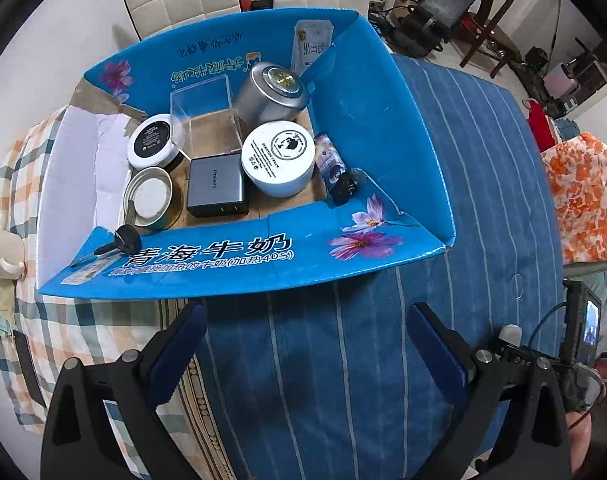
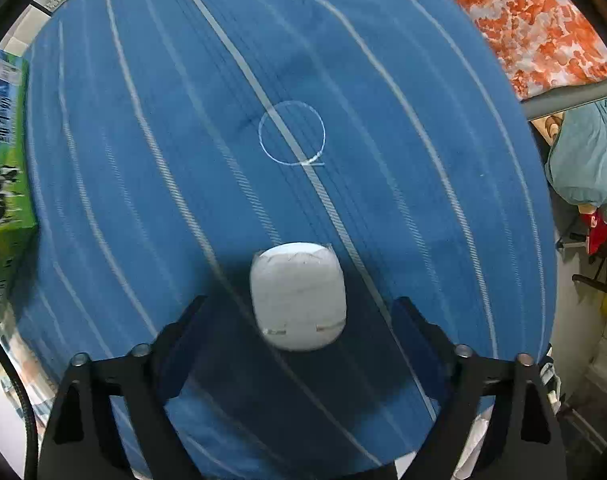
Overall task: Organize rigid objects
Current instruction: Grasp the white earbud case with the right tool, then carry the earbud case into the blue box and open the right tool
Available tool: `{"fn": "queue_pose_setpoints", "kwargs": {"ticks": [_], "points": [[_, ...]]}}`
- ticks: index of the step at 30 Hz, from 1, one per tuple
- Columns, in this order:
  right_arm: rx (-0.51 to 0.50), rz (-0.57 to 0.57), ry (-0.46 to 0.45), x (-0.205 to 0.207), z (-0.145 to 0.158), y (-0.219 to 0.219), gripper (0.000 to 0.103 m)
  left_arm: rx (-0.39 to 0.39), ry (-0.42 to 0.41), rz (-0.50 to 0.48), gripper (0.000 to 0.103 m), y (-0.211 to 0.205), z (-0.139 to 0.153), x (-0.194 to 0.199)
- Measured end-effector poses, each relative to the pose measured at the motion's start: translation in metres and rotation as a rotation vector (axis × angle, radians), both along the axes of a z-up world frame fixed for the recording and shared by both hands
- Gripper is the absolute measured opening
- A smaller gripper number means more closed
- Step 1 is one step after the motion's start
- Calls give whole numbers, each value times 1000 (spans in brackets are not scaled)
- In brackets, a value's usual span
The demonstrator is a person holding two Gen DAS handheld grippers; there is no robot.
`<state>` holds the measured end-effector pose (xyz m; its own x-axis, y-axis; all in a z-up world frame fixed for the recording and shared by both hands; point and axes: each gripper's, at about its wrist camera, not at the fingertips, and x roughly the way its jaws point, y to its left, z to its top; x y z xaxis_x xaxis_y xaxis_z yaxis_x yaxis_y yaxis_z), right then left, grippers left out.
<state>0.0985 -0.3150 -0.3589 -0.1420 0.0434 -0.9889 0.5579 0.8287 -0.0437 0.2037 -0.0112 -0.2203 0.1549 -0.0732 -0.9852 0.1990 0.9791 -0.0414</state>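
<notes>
An open blue cardboard box sits on a blue striped cloth. It holds a white cream jar, a black-lidded jar, a silver tin, a clear plastic case, a grey charger, an open can and a small printed tube. A black key lies on the near flap. My left gripper hangs open over the cloth in front of the box, empty. A white rounded case lies on the cloth between the fingers of my right gripper. There are gaps on both sides, so it is open.
A white mug stands on checked fabric left of the box. Orange floral fabric lies at the right. A green milk carton is at the left edge of the right wrist view. A chalk circle marks the cloth.
</notes>
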Motion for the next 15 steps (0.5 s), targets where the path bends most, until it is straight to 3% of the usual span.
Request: {"fn": "queue_pose_setpoints", "kwargs": {"ticks": [4,8,11,15], "points": [[-14,15,-18,2,3,10,49,9,4,5,103,2,-4,1],[-19,72,-11,6,12,32,49,11,-13,20,103,10,8,1],[9,128,-82,18,51,61,49,2,-50,38,103,24,30,-1],[53,240,-244,47,124,107,49,-1,-113,83,103,49,62,-4]]}}
